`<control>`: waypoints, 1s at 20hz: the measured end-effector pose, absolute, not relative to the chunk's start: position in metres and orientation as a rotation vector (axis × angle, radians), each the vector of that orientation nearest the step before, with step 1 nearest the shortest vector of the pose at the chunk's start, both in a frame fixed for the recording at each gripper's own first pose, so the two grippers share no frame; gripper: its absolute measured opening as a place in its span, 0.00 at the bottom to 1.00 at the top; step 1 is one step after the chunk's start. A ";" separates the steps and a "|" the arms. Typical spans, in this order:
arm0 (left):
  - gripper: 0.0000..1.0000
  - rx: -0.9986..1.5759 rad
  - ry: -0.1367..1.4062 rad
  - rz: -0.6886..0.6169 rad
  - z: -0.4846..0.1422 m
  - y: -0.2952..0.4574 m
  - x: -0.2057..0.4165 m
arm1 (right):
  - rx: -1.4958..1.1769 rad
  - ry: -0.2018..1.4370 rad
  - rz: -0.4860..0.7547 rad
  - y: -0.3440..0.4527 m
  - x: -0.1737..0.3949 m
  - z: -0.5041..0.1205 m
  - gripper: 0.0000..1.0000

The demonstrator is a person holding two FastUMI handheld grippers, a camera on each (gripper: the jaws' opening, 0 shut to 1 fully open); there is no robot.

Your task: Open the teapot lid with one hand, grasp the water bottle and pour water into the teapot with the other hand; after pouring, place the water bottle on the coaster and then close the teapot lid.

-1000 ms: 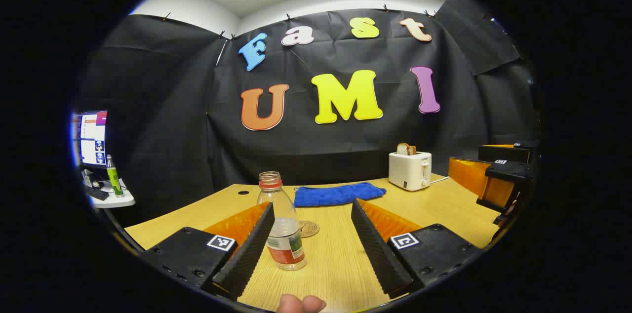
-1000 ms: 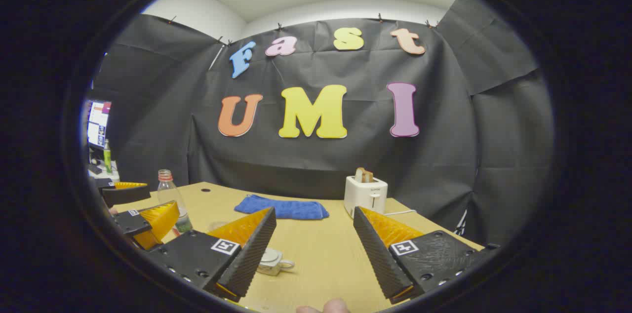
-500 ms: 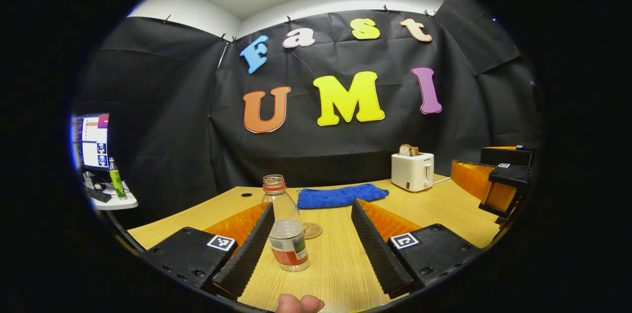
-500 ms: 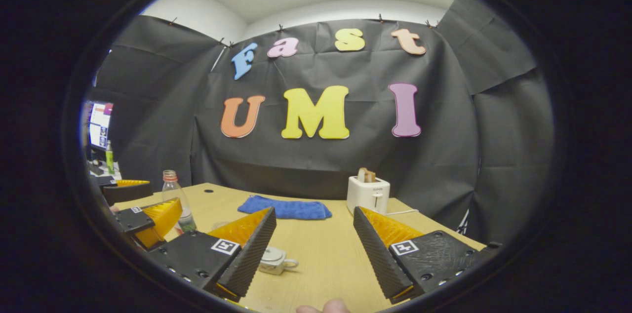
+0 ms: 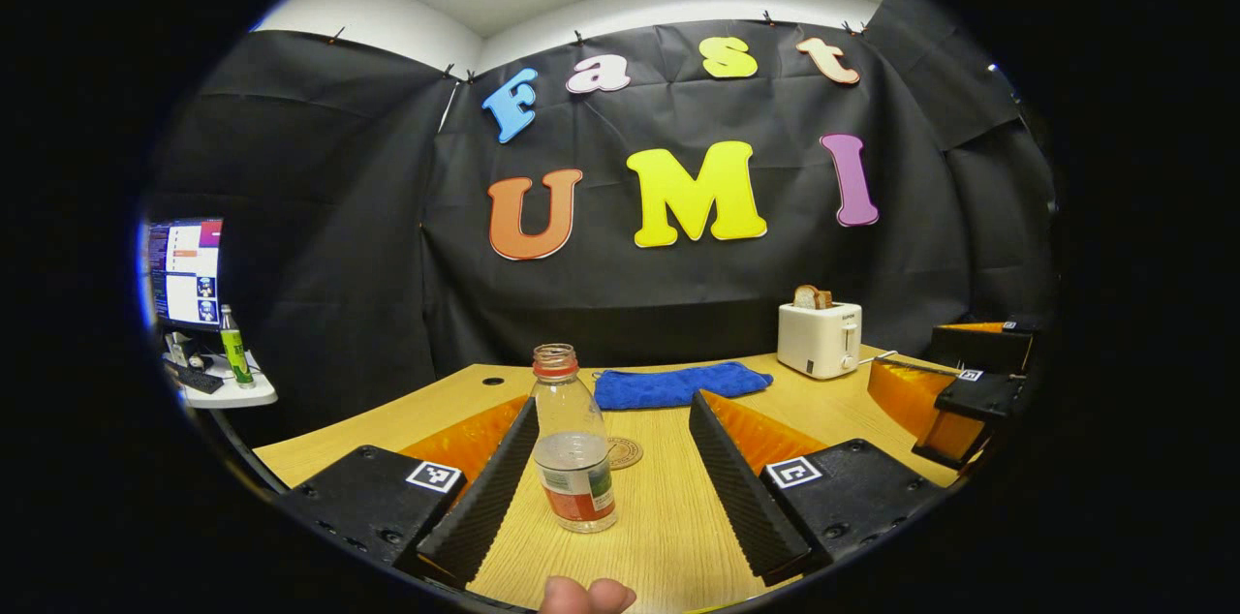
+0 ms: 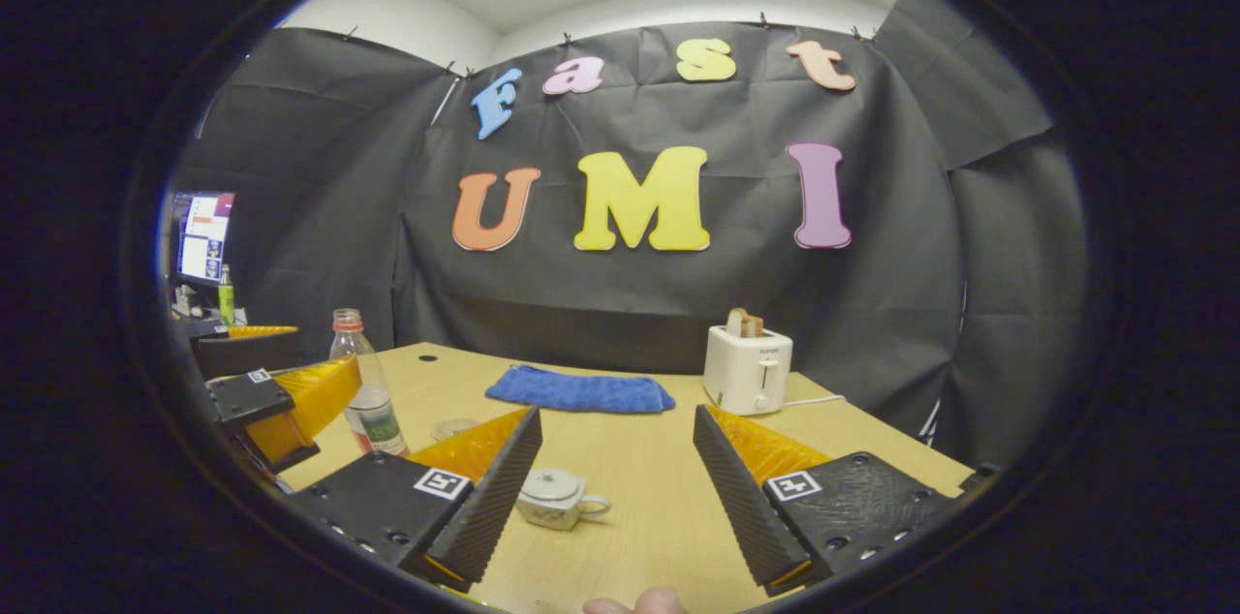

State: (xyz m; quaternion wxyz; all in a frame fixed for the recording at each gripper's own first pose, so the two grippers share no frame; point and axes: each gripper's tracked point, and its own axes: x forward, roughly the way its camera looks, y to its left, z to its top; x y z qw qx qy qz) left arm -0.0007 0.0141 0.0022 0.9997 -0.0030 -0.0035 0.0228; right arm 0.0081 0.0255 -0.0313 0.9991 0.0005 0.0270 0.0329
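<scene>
The left hand-held gripper point(image 5: 605, 488) is spread wide and grips nothing; the water bottle point(image 5: 573, 445) stands upright and uncapped between its fingers, closer to one of them, near the surface's point(image 5: 668, 537) front edge, with the round coaster point(image 5: 623, 452) just behind it. The right hand-held gripper point(image 6: 615, 488) is equally wide open and empty, with the small teapot point(image 6: 554, 499) sitting lid-on between its fingers, toward the front edge. The step in hand looks like the approach to both grasps. To do it well, I would centre the bottle between the fingers before closing on the labelled middle, and bring the right gripper down so its tips pinch the lid's knob, not the pot's body.
</scene>
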 end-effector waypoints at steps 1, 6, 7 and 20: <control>0.98 -0.004 -0.006 0.052 0.002 0.016 0.000 | 0.009 0.060 0.065 0.027 0.010 -0.034 0.97; 0.98 -0.007 -0.013 0.077 0.008 0.028 -0.002 | 0.031 0.105 0.079 0.043 0.023 -0.059 0.95; 0.98 -0.012 -0.017 0.078 0.010 0.030 -0.002 | 0.025 0.120 0.082 0.047 0.027 -0.065 0.97; 0.98 -0.016 -0.007 0.131 0.008 0.058 0.001 | -0.016 0.249 0.117 0.081 0.076 -0.123 0.95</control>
